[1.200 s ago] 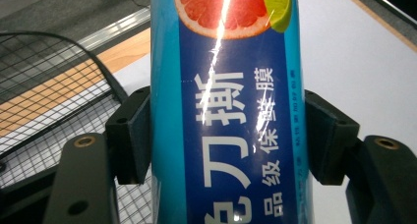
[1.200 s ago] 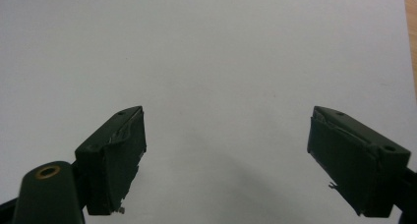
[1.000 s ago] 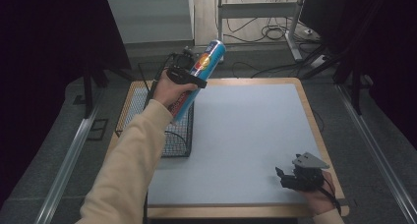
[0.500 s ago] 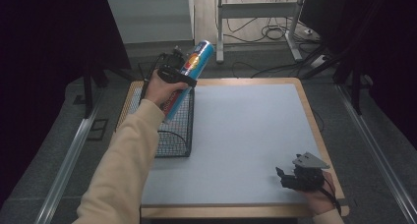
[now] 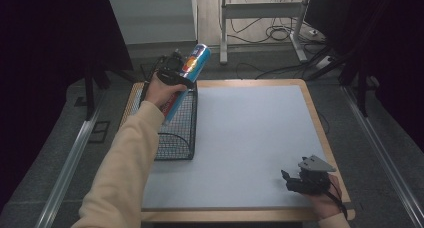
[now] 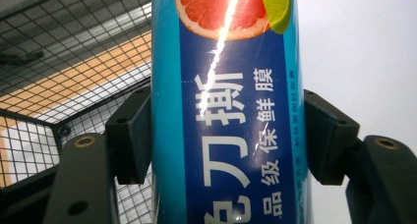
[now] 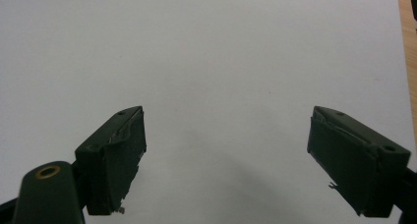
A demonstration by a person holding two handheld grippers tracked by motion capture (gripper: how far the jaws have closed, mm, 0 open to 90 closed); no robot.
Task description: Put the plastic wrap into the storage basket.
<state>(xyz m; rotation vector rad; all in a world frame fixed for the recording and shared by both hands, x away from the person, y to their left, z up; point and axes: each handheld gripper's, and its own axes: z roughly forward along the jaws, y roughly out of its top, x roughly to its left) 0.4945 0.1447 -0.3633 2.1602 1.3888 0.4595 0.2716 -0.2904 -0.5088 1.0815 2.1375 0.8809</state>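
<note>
Blue cylindrical cling-film tube with grapefruit print (image 5: 186,81) is tilting above the black wire basket (image 5: 179,130), clenched in my left gripper (image 5: 169,76); lowering it in looks left. My right gripper (image 7: 227,157) is gaping, idling.

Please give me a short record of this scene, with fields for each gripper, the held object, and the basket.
left gripper: shut on the blue tube, raised over the wire basket
blue tube: tilted, top end pointing away from the person; grapefruit picture and white characters
right gripper: open, holding nothing, low over the white table surface
wire basket: black mesh, at the table's left edge
</note>
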